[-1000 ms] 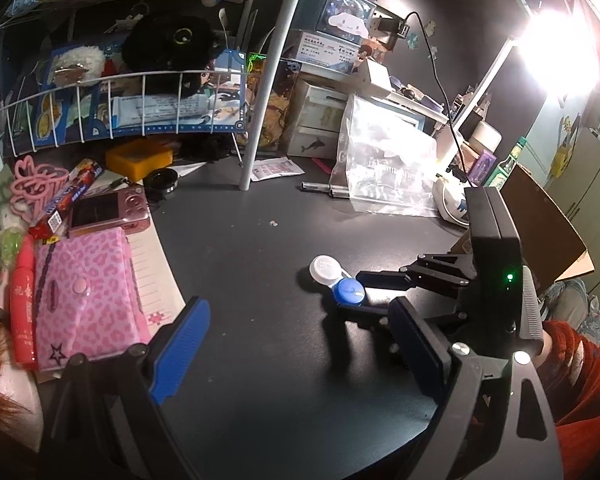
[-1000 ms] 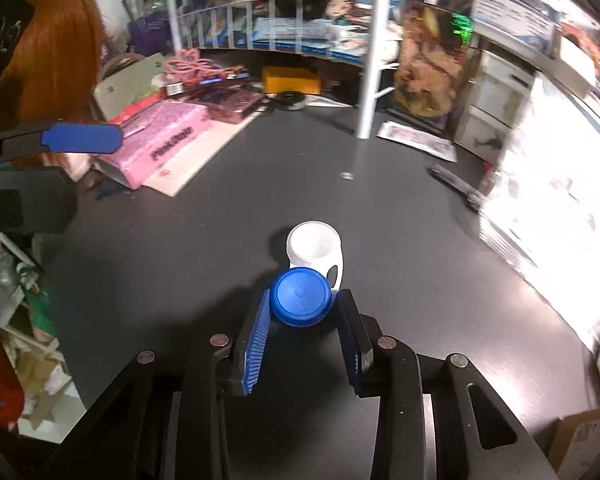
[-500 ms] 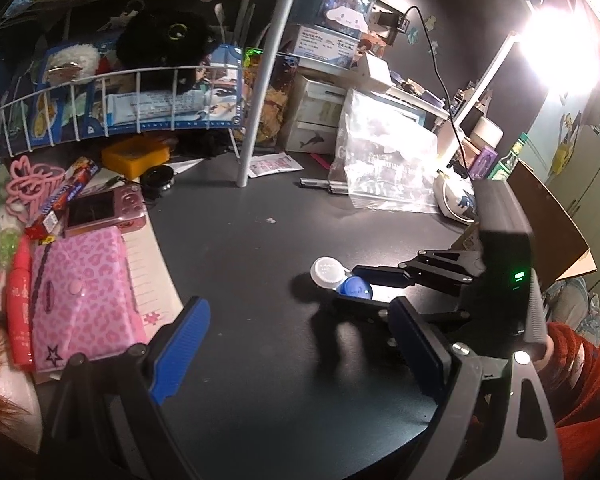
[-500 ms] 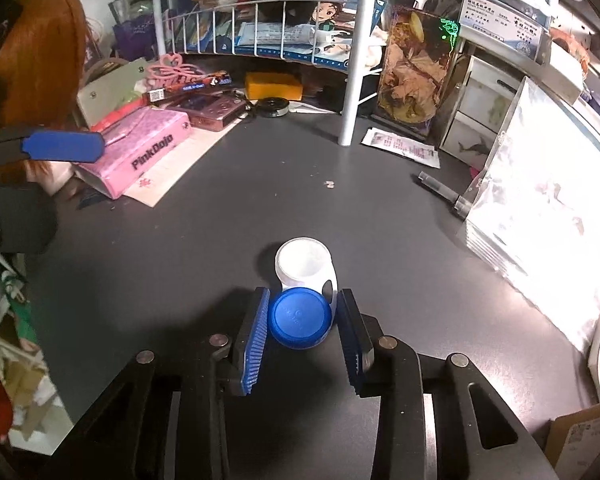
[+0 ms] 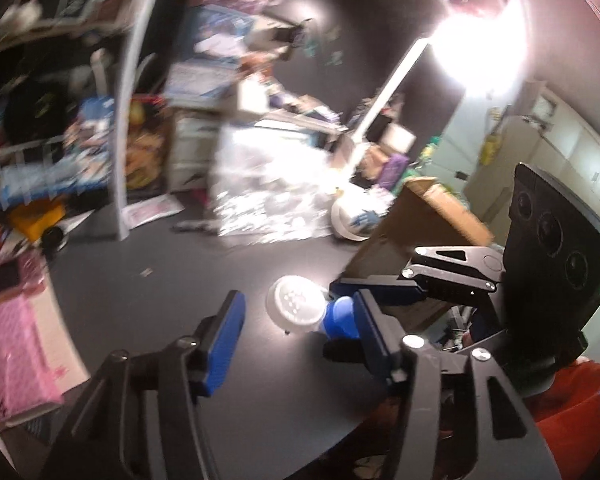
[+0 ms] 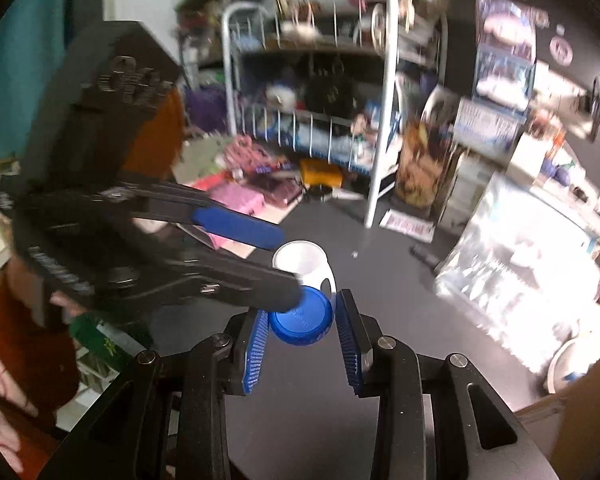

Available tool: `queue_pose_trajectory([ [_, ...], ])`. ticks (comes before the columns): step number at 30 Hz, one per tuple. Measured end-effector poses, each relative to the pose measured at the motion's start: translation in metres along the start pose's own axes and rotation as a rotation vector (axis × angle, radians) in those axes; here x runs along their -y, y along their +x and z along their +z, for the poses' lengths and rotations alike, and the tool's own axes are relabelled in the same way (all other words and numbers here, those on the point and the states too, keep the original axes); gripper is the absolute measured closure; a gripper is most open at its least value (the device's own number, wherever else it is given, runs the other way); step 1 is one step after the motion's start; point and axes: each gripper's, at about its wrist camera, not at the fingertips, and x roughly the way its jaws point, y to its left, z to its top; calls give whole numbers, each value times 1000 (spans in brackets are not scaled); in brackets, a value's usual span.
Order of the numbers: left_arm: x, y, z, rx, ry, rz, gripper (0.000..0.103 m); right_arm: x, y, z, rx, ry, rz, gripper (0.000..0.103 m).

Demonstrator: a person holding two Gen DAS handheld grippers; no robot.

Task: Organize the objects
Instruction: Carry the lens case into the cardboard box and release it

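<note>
Your right hand-held gripper [image 6: 302, 338] is clamped on the case's [image 6: 304, 270] blue cap [image 6: 300, 320]. Your left hand-held gripper [image 5: 296, 336] stands apart, the white cap [image 5: 296, 304] at 12 o'clock between its fingers, above the counter [image 5: 180, 280].

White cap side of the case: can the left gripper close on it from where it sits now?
Probably yes: the left gripper is open, the white cap lies between its fingers, and the right gripper holds only the blue cap.
</note>
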Motion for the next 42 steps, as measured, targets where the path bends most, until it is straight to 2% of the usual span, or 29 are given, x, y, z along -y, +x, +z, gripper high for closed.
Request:
queue_pose_trajectory([
  [3, 28, 2, 15, 9, 49, -47, 60, 6, -30, 0, 38, -7, -28, 74],
  [9, 86, 25, 48, 11, 144, -85, 61, 33, -88, -8, 93, 8, -114, 75],
  [17, 154, 89, 83, -53, 235, -152, 63, 92, -150, -35, 100, 93, -230, 75],
  [22, 178, 131, 98, -106, 264, -170, 64, 131, -168, -54, 72, 159, -262, 75],
  [30, 187, 168, 102, -174, 276, -156, 64, 170, -166, -72, 12, 216, -266, 75],
  [32, 187, 171, 102, -175, 279, -139, 56, 173, -164, -74, -10, 229, -263, 74],
  [33, 186, 171, 102, -169, 277, -126, 42, 175, -163, -75, -20, 238, -263, 72],
  [34, 185, 168, 102, -155, 276, -117, 30, 174, -163, -77, -25, 246, -264, 64],
  [35, 185, 166, 102, -143, 278, -112, 27, 175, -164, -78, -28, 253, -262, 57],
  [37, 185, 160, 102, -132, 282, -108, 25, 176, -168, -79, -24, 260, -265, 51],
  [40, 185, 149, 100, -105, 288, -84, 17, 175, -172, -79, -23, 264, -282, 51],
  [42, 185, 139, 98, -82, 290, -62, 16, 173, -174, -79, -25, 267, -288, 50],
])
